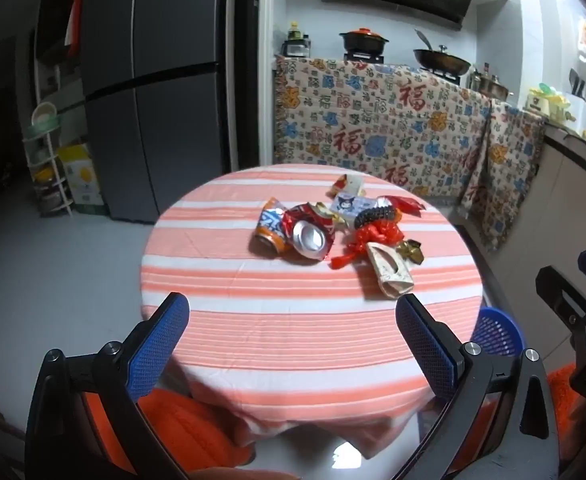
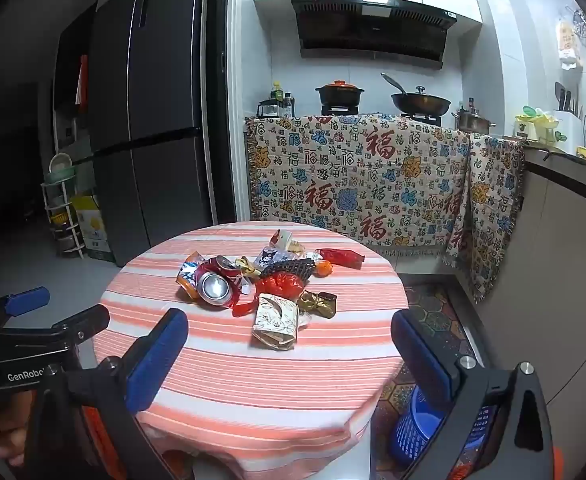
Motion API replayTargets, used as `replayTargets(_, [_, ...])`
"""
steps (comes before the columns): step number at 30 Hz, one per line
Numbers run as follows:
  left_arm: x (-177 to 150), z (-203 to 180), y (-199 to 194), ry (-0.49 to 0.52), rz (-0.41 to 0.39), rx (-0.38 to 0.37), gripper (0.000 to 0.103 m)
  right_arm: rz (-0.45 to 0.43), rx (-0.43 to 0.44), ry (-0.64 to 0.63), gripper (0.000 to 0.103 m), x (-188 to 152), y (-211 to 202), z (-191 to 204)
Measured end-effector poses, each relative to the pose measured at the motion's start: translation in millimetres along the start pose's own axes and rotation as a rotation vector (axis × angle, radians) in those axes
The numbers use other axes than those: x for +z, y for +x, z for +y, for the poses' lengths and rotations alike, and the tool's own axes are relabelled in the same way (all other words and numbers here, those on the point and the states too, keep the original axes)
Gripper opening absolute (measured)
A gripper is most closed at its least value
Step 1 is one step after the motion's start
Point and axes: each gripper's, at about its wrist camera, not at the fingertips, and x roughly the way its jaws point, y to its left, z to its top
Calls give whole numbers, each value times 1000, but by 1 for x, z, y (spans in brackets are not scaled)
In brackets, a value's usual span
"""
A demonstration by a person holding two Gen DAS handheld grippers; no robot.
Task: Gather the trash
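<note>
- A round table [image 1: 277,344] draped in an orange-and-white striped cloth is carrying a heap of trash past its centre, toward twelve o'clock.
- A crushed red aluminium can [image 1: 309,236] is lying at the heap's nine o'clock side, touching a crumpled orange-and-blue can [image 1: 269,228].
- A flattened beige paper carton [image 1: 389,272] is sitting at six o'clock.
- A crinkled gold foil wrapper [image 1: 411,250] is resting just beside the carton.
- A red plastic wrapper [image 2: 339,257] is lying at two o'clock.
- A blue plastic mesh basket [image 1: 497,332] is standing on the floor at the table's four o'clock.
</note>
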Motion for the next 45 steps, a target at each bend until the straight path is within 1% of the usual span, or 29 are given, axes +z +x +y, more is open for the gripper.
replayTargets(12, [-2,0,-3,2,-6,-10,103,8,-3,-3,103,-2,-1,0])
replayTargets(16, [-8,-1,-2,6,-1,-12,103,7,-8,-1,103,-5,-2,2])
replayTargets(22, [-6,-4,2,3,9,-14,103,23,-14,2,103,-7,2,-4])
replayTargets(45, [-6,-10,1,11,4,-16,103,24,-21,5,103,-9,2,-7])
